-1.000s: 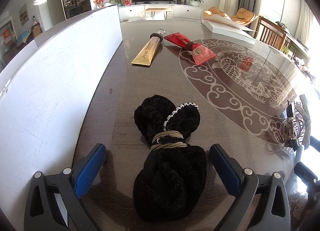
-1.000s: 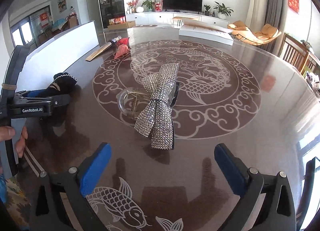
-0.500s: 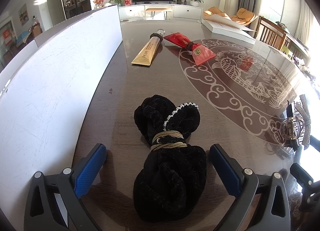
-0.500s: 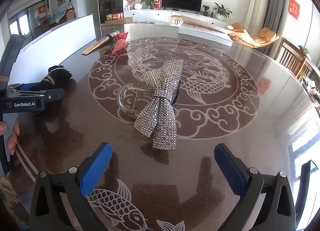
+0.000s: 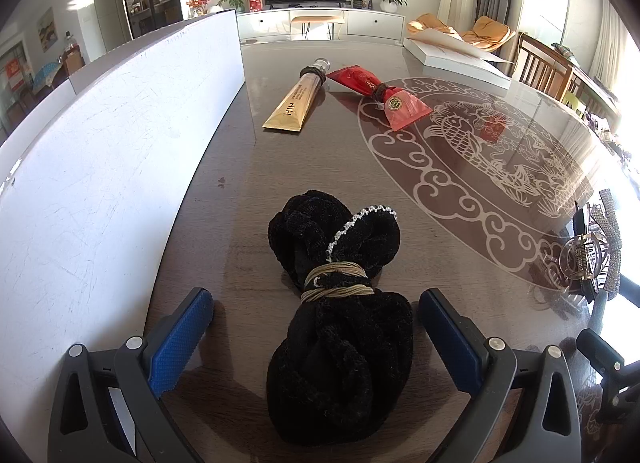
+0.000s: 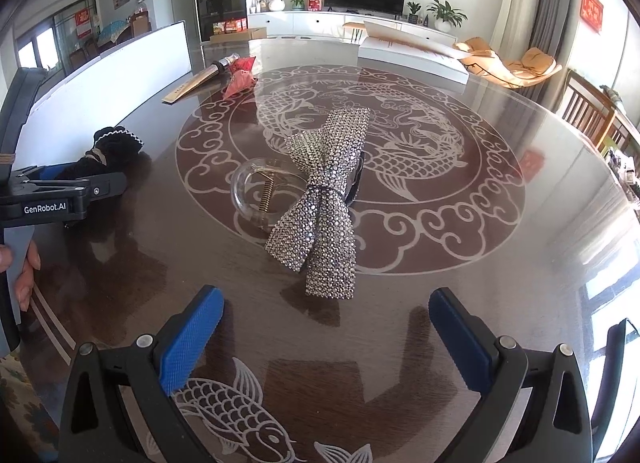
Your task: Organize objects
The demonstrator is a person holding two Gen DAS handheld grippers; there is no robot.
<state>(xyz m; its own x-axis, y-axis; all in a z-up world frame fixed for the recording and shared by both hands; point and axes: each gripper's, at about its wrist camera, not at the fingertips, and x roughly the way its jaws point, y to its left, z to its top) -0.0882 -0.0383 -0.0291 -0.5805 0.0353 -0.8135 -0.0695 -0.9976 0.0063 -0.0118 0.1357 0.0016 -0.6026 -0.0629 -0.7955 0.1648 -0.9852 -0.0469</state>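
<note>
You are working over a dark, glossy table [image 6: 500,263] with a pale fish medallion, and a long white board [image 5: 100,183] stands along its left edge. Your left gripper [image 5: 316,337] hovers low with its blue pads spread wide, one on each side of the black velvet scrunchie bundle [image 5: 340,327], not touching it. That bundle lies near the white board, bound at the waist by a tan elastic band [image 5: 336,283]. It looks soft and light, so expect it to squash under the pads; the banded waist is likely your firmest hold.

Your right gripper [image 6: 324,337] also has its fingers wide apart, holding nothing, just short of the rhinestone bow clip [image 6: 324,199] lying on the medallion. The bow looks stiff but beaded and slippery, and its clear plastic claw [image 6: 256,191] with a metal spring could crack; pinch across the narrow knot at the bow's middle. Farther off lie a gold tube [image 5: 296,103] and a red tube [image 5: 372,91], close together.
</note>
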